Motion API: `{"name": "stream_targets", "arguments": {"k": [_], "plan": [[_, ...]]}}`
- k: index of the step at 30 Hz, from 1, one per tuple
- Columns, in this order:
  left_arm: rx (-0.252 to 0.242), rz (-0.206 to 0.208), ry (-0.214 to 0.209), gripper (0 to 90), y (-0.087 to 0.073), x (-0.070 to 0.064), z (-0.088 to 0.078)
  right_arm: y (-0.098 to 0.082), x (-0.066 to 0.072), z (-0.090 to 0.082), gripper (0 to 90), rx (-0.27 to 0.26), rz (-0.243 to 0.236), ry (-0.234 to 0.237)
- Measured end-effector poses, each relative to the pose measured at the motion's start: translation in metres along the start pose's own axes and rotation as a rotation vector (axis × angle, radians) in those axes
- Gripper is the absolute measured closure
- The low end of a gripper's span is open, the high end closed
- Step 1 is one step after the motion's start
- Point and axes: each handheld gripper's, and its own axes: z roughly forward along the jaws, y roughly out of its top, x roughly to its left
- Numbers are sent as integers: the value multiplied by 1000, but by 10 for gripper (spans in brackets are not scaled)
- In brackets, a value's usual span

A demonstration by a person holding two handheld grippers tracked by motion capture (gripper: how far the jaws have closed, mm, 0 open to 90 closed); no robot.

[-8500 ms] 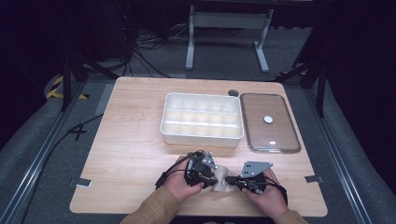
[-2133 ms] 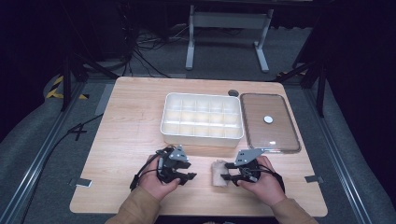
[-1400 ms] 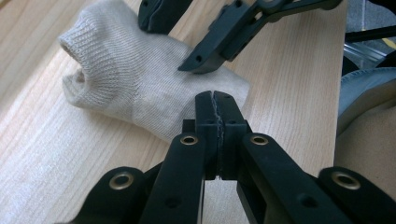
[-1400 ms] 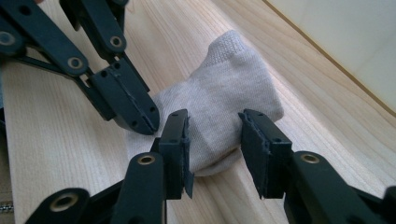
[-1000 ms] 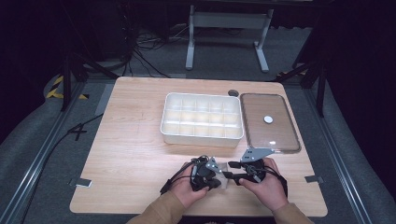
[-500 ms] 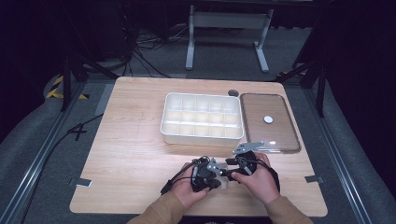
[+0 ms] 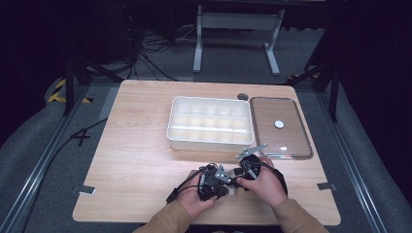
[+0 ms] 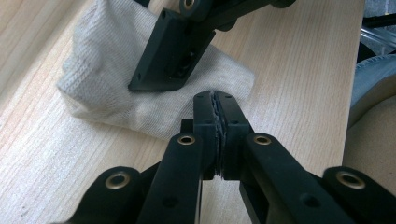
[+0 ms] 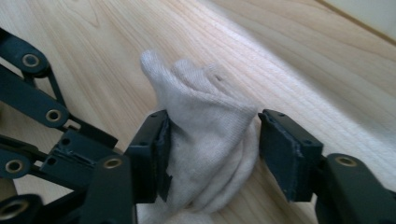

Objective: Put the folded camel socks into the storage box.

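The left tongs point(image 8: 215, 105) are sitting clenched, empty, beside the cloth point(image 9: 205, 140); the right tongs point(image 9: 212, 149) (closing slightly) are straddling it, one pad touching, hands low over the desk point(image 7: 141, 145).

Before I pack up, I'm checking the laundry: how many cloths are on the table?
1. The white cloth lies bunched at the table's near edge, between the right gripper's jaws; more could be hidden under the hands.

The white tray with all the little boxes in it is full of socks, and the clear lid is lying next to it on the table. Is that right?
Not quite. The white tray has nothing in its little compartments; the high view shows them bare. The one cloth thing, the sock, lies on the table near the grippers. The clear lid does lie next to the tray.
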Motion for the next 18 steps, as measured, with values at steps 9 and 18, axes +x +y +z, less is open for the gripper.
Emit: {"name": "stream_targets", "arguments": {"k": [9, 18], "plan": [[-10, -15, 9, 794, -6, -1, -5, 3, -1, 4, 635, 23, 30, 69], [-26, -13, 13, 688, -15, 3, -20, 4, 3, 2, 720, 26, 23, 62]]}}
